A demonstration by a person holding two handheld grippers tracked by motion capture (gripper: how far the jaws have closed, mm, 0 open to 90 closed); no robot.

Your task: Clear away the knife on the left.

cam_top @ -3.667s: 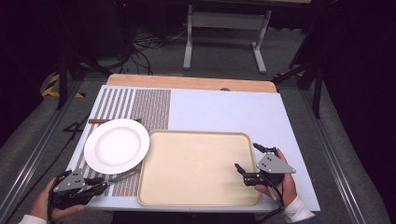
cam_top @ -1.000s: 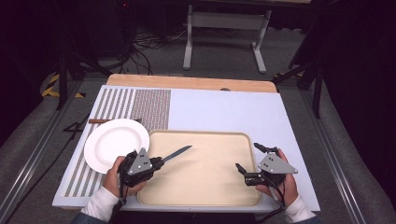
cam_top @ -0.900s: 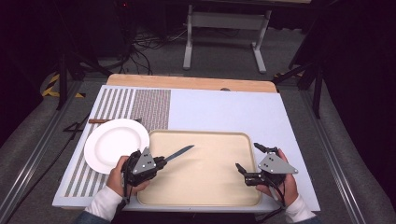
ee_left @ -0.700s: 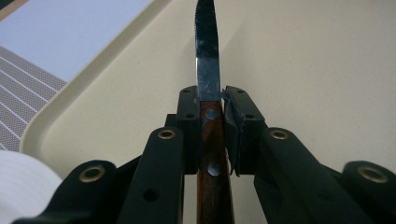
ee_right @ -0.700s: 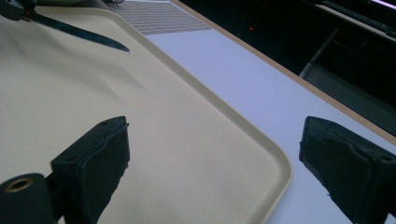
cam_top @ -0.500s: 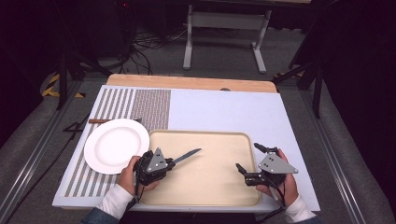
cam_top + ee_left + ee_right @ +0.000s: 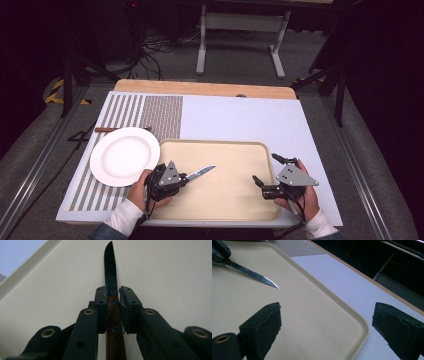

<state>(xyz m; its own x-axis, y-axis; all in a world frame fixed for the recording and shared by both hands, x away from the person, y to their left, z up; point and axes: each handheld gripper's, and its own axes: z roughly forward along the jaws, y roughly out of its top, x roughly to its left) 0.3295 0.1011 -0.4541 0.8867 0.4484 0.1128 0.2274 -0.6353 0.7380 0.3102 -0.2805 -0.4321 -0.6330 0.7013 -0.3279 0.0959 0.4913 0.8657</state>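
My left gripper pinches the knife by its wooden handle, lower left of the tray, blade safely forward; right gripper waits spread.

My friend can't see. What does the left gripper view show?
The left gripper clamps the brown wooden handle of a knife, whose dark blade points straight ahead over a beige tray. A strip of pale blue table shows at the upper left.

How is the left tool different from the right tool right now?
The left tool is shut on a knife by its wooden handle, while the right tool stands wide open with nothing between its jaws. The left tool hangs over the tray's near left part; the right tool sits at the tray's right edge, one jaw over the tray, one over the white table. Both are hand-held with black jaws.
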